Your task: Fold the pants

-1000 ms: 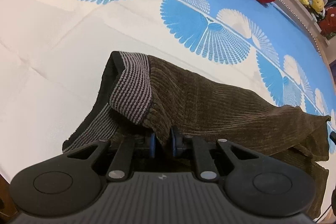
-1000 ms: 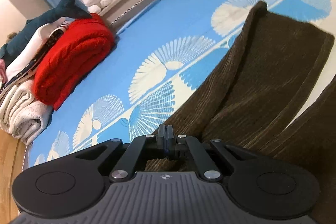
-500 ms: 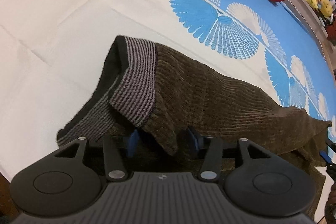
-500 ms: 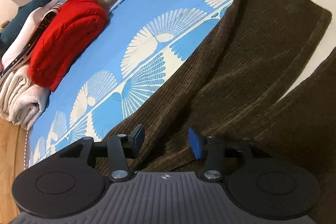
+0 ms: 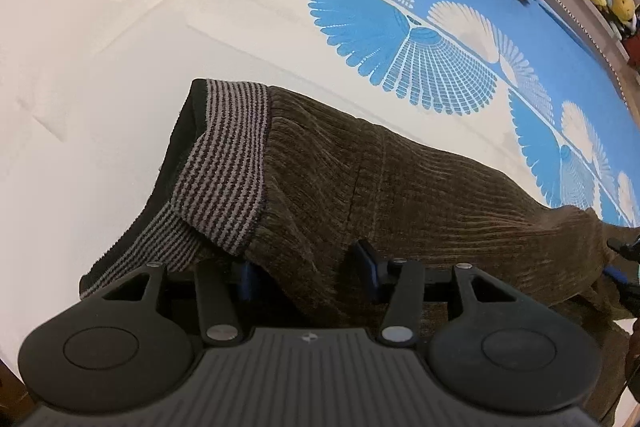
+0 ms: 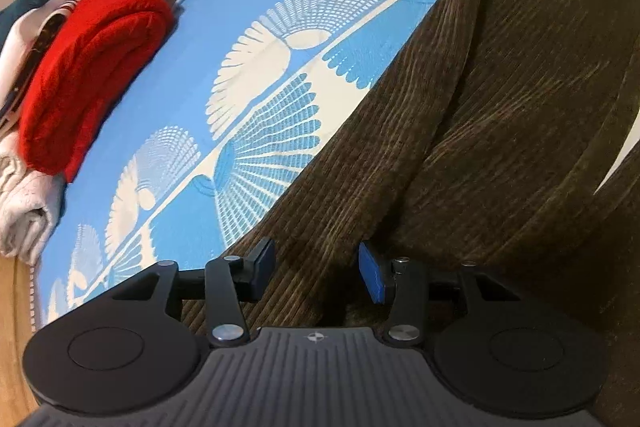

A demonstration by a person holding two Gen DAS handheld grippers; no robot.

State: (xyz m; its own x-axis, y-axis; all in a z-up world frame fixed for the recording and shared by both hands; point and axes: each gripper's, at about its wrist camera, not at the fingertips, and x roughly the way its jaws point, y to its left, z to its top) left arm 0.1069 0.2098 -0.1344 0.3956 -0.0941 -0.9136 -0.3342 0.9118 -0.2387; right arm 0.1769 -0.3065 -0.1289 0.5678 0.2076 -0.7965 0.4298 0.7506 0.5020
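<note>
Only the left wrist shows the pants' [image 5: 400, 187] striped waistband [image 5: 224, 163].

No readable text or labels anywhere (only patterns).

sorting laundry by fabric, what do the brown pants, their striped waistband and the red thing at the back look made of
Brown pants: soft corduroy or chenille, by the fuzzy raised ribs; matte. Striped waistband: stretchy rib knit, by the fine grey and dark lines. Red folded item: chunky knit, probably wool or acrylic, by its thick textured folds; the fibre cannot be told.
</note>
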